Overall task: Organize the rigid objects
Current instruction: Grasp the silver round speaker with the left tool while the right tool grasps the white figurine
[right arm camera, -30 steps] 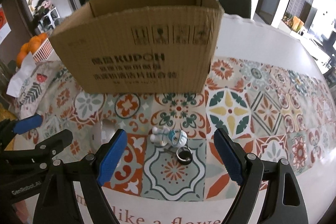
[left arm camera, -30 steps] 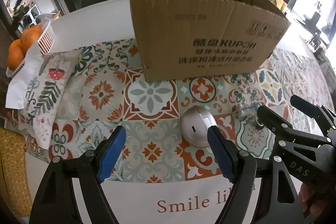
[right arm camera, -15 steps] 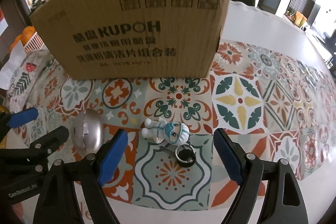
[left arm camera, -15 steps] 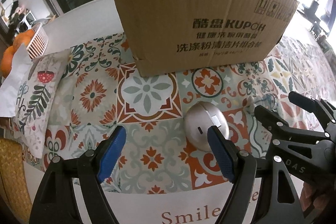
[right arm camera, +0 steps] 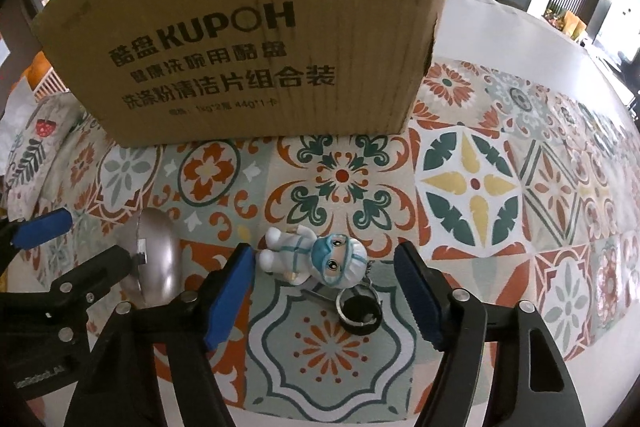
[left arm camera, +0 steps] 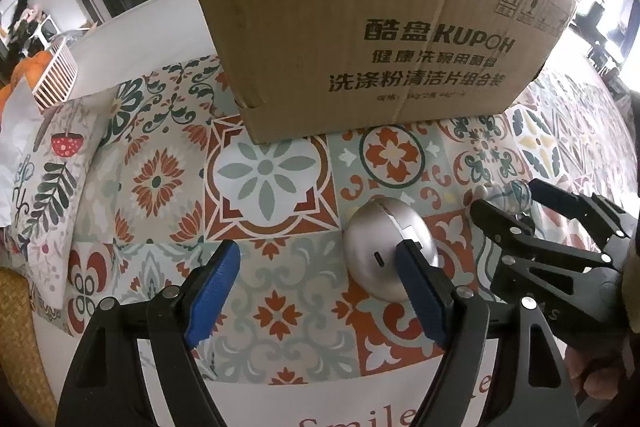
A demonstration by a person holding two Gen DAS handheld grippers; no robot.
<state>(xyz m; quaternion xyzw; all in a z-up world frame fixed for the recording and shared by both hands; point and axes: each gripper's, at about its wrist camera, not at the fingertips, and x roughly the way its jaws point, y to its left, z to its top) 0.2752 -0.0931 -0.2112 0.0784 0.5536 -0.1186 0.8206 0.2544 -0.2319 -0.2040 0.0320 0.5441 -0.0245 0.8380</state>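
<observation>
A white table (left arm camera: 132, 27) wears a bright cloth with tile patterns (left arm camera: 264, 179) of flowers in red, green and grey. On the cloth stands a big brown cardboard box (left arm camera: 360, 27), and everything else sits on the near side of it.

Just in front of the box lies a smooth round silver metal gadget (left arm camera: 380, 247) with a tiny slot in it. Beside that, more to the right, lies a small white and blue toy doctor with a mask (right arm camera: 316, 259), flat on its back, joined to a black key ring (right arm camera: 358, 311).

The left gripper (left arm camera: 320, 279) is spread wide and holds nothing; its right blue pad sits right over the silver gadget, so I think it needs to slide over before it can pinch. The right gripper (right arm camera: 324, 291) is spread wide too, empty, with the toy between its blue pads. I guess both things are meant to go in the box.

The box says "KUPOH" with Chinese words under it, and shows little signs: arrows up, a glass, an umbrella. The cloth's edge reads "Smile".

A white basket of oranges (left arm camera: 52, 67) sits far left of the box.
</observation>
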